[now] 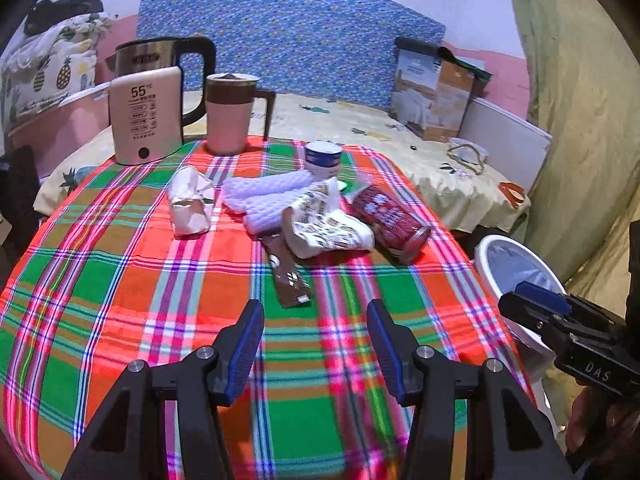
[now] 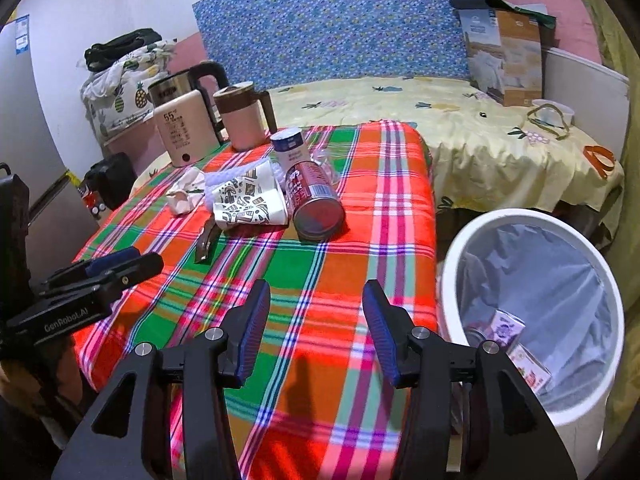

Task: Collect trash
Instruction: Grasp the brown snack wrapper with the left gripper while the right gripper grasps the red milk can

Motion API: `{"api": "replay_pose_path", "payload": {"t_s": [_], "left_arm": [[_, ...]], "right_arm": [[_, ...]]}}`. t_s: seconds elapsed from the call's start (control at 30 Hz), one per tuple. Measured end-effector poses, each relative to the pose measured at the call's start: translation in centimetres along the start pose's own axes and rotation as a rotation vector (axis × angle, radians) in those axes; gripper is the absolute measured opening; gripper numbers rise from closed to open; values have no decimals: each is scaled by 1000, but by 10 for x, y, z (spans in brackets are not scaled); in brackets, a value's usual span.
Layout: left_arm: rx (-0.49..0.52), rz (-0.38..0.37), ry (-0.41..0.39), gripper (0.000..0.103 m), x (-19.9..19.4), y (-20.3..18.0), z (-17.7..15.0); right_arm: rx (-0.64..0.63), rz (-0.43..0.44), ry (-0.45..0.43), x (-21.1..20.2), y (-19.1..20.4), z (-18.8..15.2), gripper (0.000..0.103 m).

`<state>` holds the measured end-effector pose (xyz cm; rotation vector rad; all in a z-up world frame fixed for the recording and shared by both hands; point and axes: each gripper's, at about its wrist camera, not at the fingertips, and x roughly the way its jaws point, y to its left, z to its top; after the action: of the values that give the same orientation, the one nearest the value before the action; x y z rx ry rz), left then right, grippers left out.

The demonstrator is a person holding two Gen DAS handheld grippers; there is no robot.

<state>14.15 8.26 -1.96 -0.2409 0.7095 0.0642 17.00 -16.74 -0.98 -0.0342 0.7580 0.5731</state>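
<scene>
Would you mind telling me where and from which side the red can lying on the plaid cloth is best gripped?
Grip the red can across the middle of its round body, coming down from above with the fingers either side. It lies on its side, so the curved wall is exposed. The patterned paper cup crowds one flank, so the right gripper, open, probably suits.

**A:** so what kind of room is this, anyone?

**B:** pretty clearly someone's bedroom at home. There's a bed [image 2: 460, 128] with a yellow fruit-print sheet at the far side, and a blue patterned headboard [image 1: 288, 32] against the wall behind it. Folded pineapple-print bedding [image 2: 120, 88] is piled up far left.

**A:** and the table?

**B:** small one with a plaid cloth [image 2: 352, 240], an electric kettle [image 1: 160, 80] and a pink mug [image 1: 230, 116] on it. White lined trash bin [image 2: 532, 292] sits on the right beside it. Lived-in, not a lab.
</scene>
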Motion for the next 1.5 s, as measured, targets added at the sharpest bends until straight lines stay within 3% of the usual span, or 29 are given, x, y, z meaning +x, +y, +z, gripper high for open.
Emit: {"api": "replay_pose_path", "payload": {"t_s": [0.57,0.67,0.73,0.8,0.93,1.13,1.23,1.5], "left_arm": [[-86,38,119,53,78,18,15],[-87,55,120,50,81,19,16],[-86,68,120,47,83,20,17],[-84,70,121,47,84,19,18],[-77,80,124,46,86,18,19],[-75,126,126,26,86,19,20],[-77,122,125,26,86,21,20],[-66,112,118,25,80,21,17]], "right_arm": [[-50,15,36,55,-2,30,51],[-49,20,43,63,-4,34,51],[-53,25,48,67,-3,36,62],[-61,30,48,71,-1,39,65],[-72,21,58,77,0,40,65],[-65,5,72,83,-2,44,65],[-57,6,72,82,-4,45,58],[-51,-15,42,70,-2,38,57]]}}
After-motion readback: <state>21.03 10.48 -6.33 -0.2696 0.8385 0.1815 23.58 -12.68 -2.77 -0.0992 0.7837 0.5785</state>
